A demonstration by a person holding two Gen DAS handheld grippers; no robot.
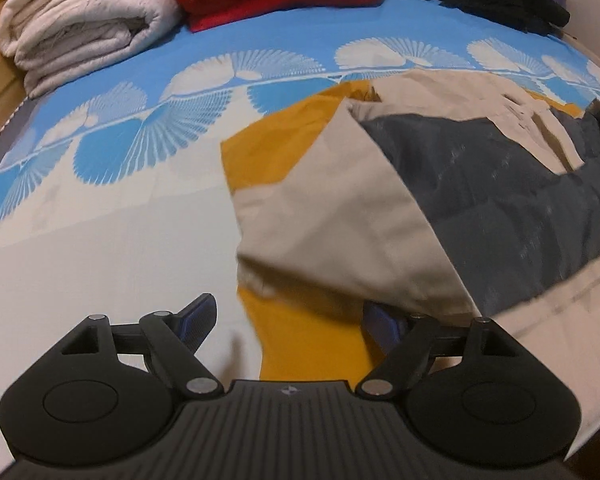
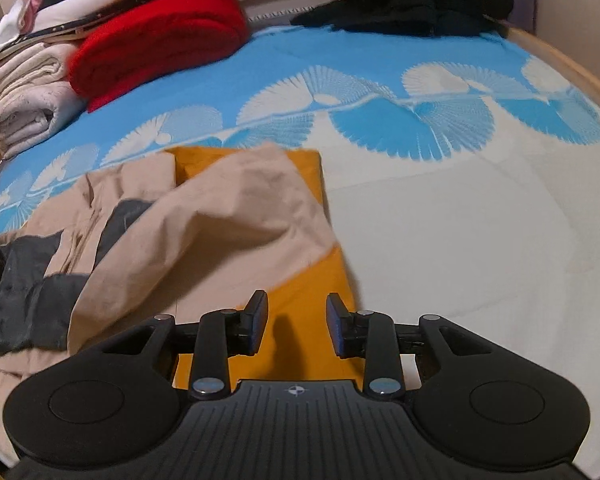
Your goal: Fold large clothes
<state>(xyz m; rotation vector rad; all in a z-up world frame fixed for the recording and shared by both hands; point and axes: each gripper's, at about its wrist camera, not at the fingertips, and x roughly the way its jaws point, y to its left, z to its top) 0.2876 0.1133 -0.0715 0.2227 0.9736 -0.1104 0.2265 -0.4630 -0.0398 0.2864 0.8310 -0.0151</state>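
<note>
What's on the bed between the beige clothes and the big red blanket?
Only bare bedsheet, blue with white fan shapes. The right wrist view shows it best: nothing sits between the beige garment and the red blanket.

On the bedsheet (image 2: 440,216), the jacket (image 2: 220,216) lies over a flat cloth (image 2: 312,288), with folded blankets (image 2: 24,96) at ten o'clock, a folded throw (image 2: 160,36) at eleven, and heaped clothes (image 2: 412,0) at one.
</note>
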